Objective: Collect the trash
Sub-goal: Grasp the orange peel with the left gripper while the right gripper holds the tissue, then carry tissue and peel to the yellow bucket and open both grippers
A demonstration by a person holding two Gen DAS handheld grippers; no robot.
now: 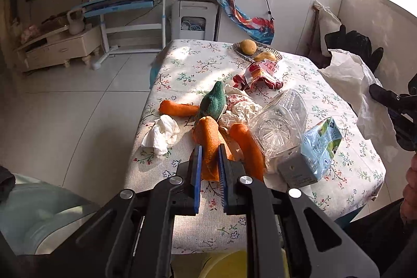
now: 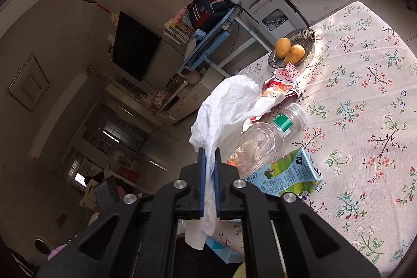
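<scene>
My left gripper (image 1: 210, 147) is shut on an orange plush limb (image 1: 209, 145) of a soft toy with a green part (image 1: 214, 102), just above the floral tablecloth (image 1: 198, 61). My right gripper (image 2: 209, 150) is shut on a crumpled white paper towel (image 2: 229, 106) held above the table's edge. In the left wrist view that towel (image 1: 349, 80) hangs at the far right. On the table lie a clear plastic bottle (image 1: 281, 121) (image 2: 263, 137), a juice carton (image 1: 312, 150) (image 2: 286, 176), a red snack wrapper (image 1: 260, 76) (image 2: 281, 87) and a white tissue wad (image 1: 161, 133).
A glass plate (image 2: 307, 37) with two mangoes (image 1: 248, 46) stands at the table's far end. More crumpled paper (image 1: 239, 108) lies under the toy. A yellow object (image 1: 226, 262) shows below the left gripper and a pale teal seat (image 1: 39, 210) at lower left. Tiled floor (image 1: 91, 108) lies left of the table.
</scene>
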